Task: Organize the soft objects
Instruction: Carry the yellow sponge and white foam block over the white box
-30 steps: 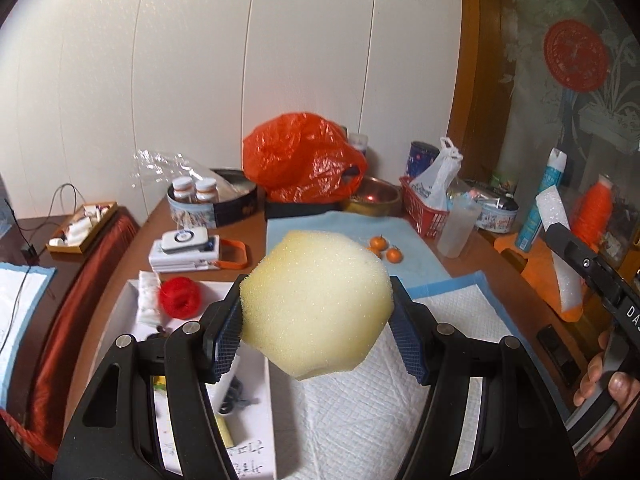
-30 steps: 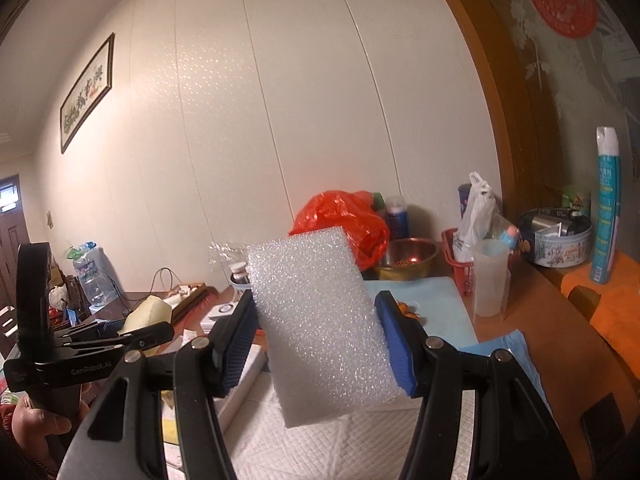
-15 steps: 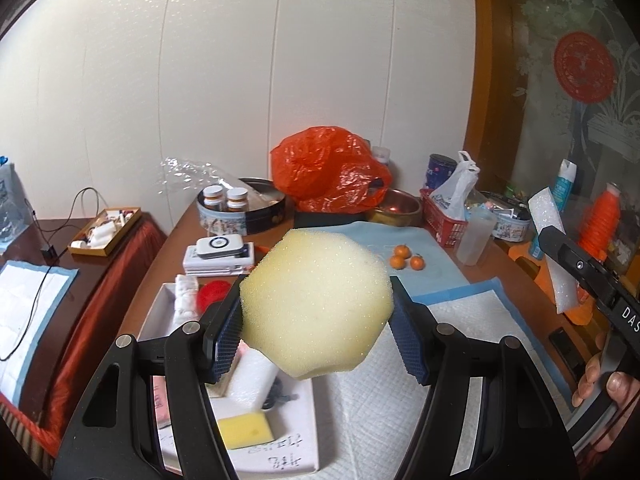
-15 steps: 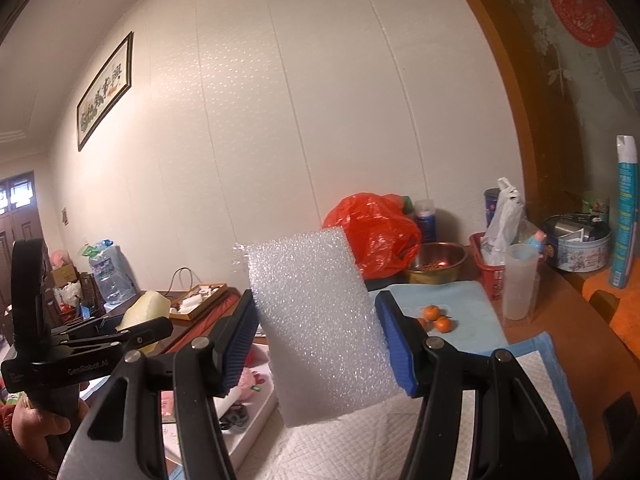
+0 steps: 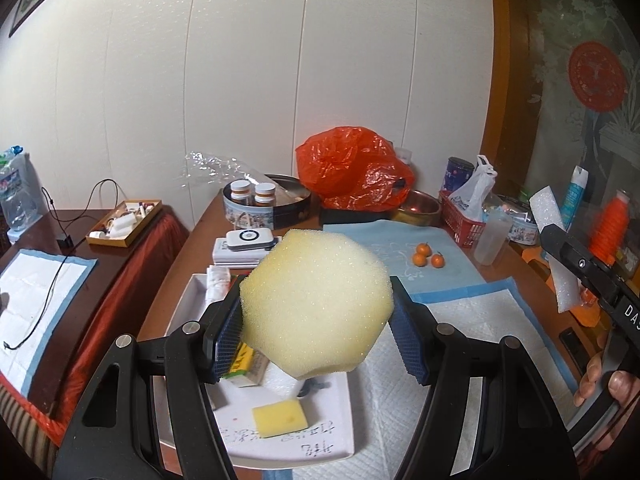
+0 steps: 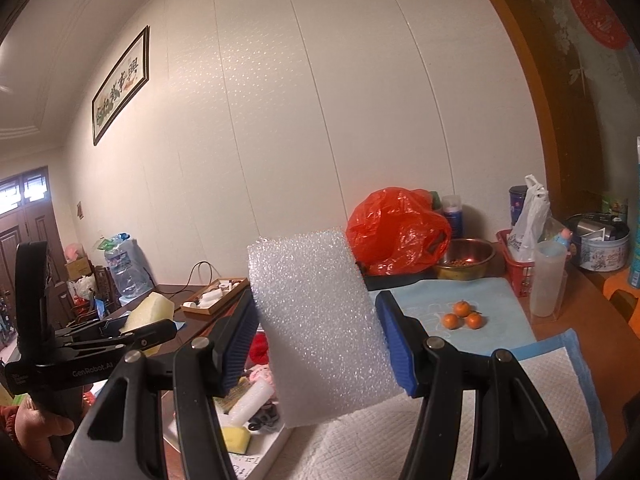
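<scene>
A person is holding two soft pieces aloft above a cluttered surface (image 5: pixel 536 332): the left claw (image 5: pixel 316 340) is clamping a pale yellow sponge (image 5: pixel 316 304), the right claw (image 6: pixel 316 344) is gripping a white foam sheet (image 6: pixel 316 320). A white tray (image 5: pixel 188 300) of soft items is sitting at 7 o'clock of the sponge. Over-squeezing may be deforming either piece, and a springy rebound on release could be sending it off the tray, toward the tangerines (image 5: pixel 427 255).

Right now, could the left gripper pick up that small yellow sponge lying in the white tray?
Probably not yet. The left gripper is shut on the big yellow foam piece, so its jaws are full. The small yellow sponge lies uncovered in the white tray.
</scene>
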The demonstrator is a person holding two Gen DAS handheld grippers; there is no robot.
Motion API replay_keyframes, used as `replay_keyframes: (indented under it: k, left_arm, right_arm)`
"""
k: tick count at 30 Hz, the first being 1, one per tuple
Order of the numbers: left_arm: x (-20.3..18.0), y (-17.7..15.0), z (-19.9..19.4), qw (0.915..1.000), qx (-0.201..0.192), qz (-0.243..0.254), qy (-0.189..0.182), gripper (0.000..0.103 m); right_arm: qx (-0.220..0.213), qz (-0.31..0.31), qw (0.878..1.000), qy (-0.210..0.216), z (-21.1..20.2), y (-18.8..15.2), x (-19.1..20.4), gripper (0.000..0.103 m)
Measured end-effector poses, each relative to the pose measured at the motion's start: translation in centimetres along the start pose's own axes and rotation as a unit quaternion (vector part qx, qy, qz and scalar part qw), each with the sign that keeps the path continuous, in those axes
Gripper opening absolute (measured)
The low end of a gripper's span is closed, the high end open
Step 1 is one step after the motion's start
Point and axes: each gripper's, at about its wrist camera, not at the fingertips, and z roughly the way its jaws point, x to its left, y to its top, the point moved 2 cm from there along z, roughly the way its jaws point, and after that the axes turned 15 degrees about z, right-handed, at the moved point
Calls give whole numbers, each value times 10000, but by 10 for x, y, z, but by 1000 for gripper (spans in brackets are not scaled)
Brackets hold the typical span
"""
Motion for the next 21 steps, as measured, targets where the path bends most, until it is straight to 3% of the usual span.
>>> replay_keyframes:
  k: [21]
  left_arm:
    - [48,-19,-12,9998,2,-168,92,67]
  right_arm:
    - [197,-150,9996,141,22,-19,45,60]
